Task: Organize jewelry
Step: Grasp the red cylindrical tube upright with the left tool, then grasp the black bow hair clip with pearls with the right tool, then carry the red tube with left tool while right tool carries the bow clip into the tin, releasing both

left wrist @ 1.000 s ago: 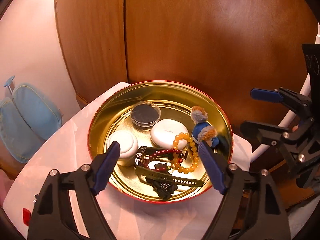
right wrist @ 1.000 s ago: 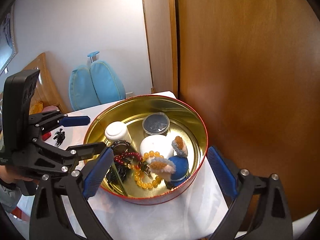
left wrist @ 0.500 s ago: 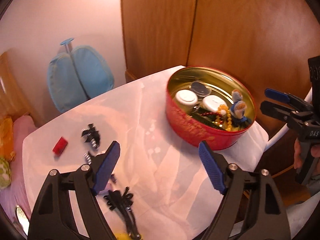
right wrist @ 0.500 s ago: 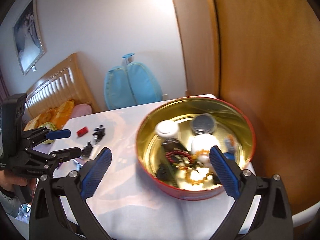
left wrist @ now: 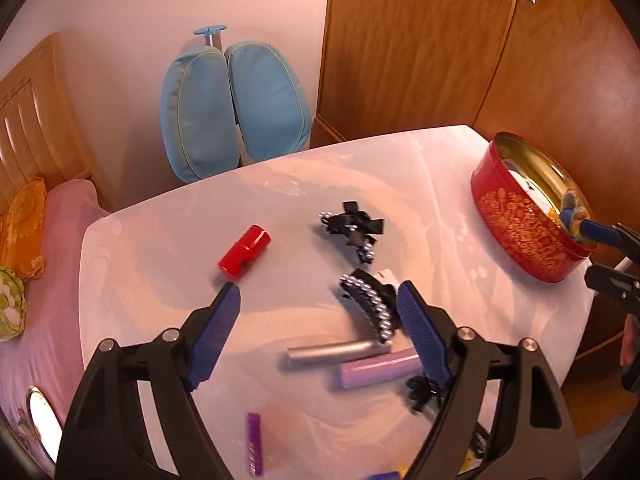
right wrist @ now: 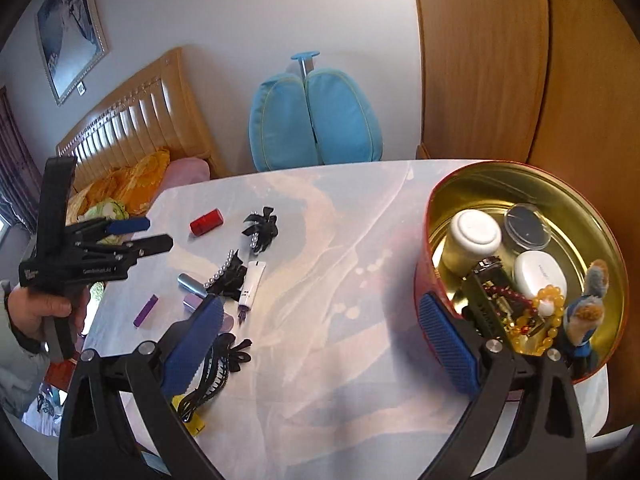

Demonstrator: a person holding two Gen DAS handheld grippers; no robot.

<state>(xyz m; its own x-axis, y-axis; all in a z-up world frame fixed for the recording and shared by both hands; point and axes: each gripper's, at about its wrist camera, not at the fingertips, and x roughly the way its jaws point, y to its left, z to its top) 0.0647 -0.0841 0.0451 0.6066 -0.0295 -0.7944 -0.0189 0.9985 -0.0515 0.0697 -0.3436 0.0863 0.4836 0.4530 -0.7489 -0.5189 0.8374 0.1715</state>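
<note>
A round red tin [right wrist: 424, 280] with a gold inside stands at the table's right end; it holds white cases, bead bracelets and a watch. It also shows in the left wrist view [left wrist: 516, 224]. Loose on the table lie a pearl hair claw [left wrist: 370, 300], a black bow clip [left wrist: 354, 228], a red cylinder [left wrist: 244, 252], a silver tube [left wrist: 336, 352] and a lilac tube [left wrist: 380, 370]. My left gripper [left wrist: 318, 320] is open and empty above these. My right gripper [right wrist: 320, 324] is open and empty, beside the tin.
The small table [right wrist: 340, 240] has a pale cloth. A purple stick [left wrist: 255, 436] and a black lace clip [right wrist: 224, 356] lie near its front. A blue padded chair [left wrist: 232, 108] stands behind, wooden wardrobe doors [left wrist: 420, 40] at right, a bed [right wrist: 132, 120] at left.
My left gripper has swung left from over the tin to above the loose items. My right gripper has pulled back and turned left; the tin now sits at its right.
</note>
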